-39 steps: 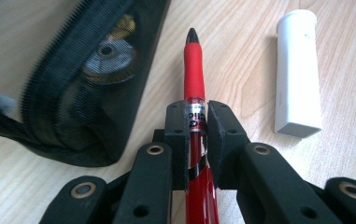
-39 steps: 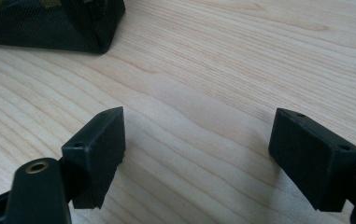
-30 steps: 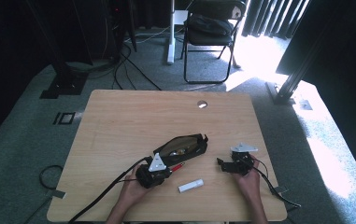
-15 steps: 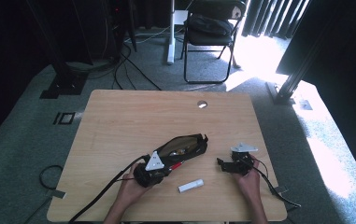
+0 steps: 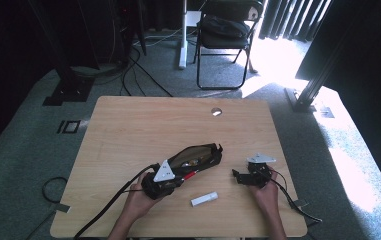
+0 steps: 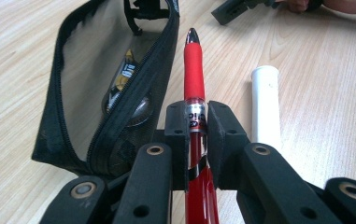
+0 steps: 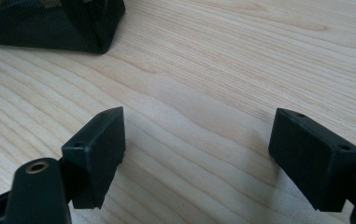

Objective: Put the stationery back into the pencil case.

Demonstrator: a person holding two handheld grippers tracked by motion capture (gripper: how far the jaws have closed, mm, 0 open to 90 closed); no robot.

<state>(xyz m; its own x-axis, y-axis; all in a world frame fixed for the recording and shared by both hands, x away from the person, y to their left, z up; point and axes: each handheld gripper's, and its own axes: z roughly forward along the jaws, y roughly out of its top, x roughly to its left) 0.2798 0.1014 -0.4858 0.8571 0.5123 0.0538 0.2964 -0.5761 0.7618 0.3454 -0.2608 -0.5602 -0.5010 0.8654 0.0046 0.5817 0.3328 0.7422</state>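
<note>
Since the frame a second ago almost nothing has moved: the left gripper (image 5: 178,177) has perhaps crept slightly toward the pouch, and the right gripper (image 5: 238,176) rests where it was, right of centre in the lower part of the high view. In the left gripper view the jaws are closed tight on a red pen (image 6: 194,70), pinching its clear barrel just behind the red grip sleeve, so the tip points ahead toward the upper middle of the frame. Held that way, lengthwise along the jaws, the pen can probably be slid point-first into the black mesh pouch (image 6: 80,79), whose zipper lies open along the edge just left of the pen; some small items show dimly through the mesh, too blurred to name. A white tube (image 6: 265,107) lies on the wooden table (image 5: 143,130) just right of the pen in that view, and at lower centre in the high view, near the pouch (image 5: 200,154) but apart from it. In the right gripper view the jaws stand wide apart over bare wood, holding nothing, with a corner of the pouch (image 7: 73,23) at upper left, likely waiting to steady the pouch or take the tube.
</note>
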